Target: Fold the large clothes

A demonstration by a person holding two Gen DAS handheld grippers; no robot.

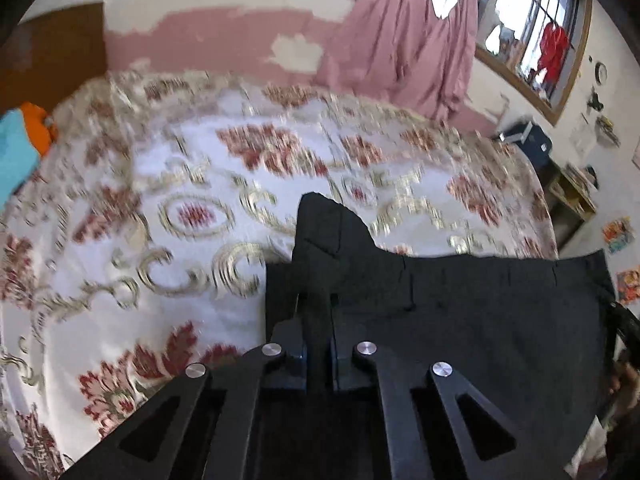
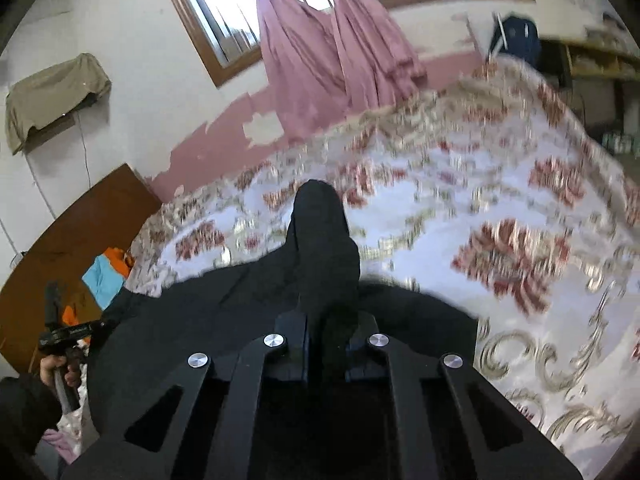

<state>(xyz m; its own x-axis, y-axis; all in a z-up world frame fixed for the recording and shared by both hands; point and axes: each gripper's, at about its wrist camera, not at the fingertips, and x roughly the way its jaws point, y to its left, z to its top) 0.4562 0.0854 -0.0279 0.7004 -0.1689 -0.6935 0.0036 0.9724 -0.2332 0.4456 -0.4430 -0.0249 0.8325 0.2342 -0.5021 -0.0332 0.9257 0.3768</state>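
A large black garment (image 1: pixel 460 304) hangs stretched between both grippers above a bed. My left gripper (image 1: pixel 320 320) is shut on one top corner of it; a peak of black cloth sticks up past the fingers. The cloth runs off to the right. My right gripper (image 2: pixel 326 320) is shut on the other corner of the black garment (image 2: pixel 192 320), with a bunch of cloth rising above the fingers. The left gripper (image 2: pixel 68 332) and the hand holding it show at the left edge of the right wrist view. The fingertips are hidden by cloth.
The bed has a white bedspread (image 1: pixel 192 184) with red and gold flowers. Orange and turquoise clothes (image 1: pixel 24 140) lie at its left end by a brown headboard (image 2: pixel 80 232). Pink curtains (image 2: pixel 328 48) hang at the windows behind. A dark bag (image 2: pixel 516 36) and shelves stand at the right.
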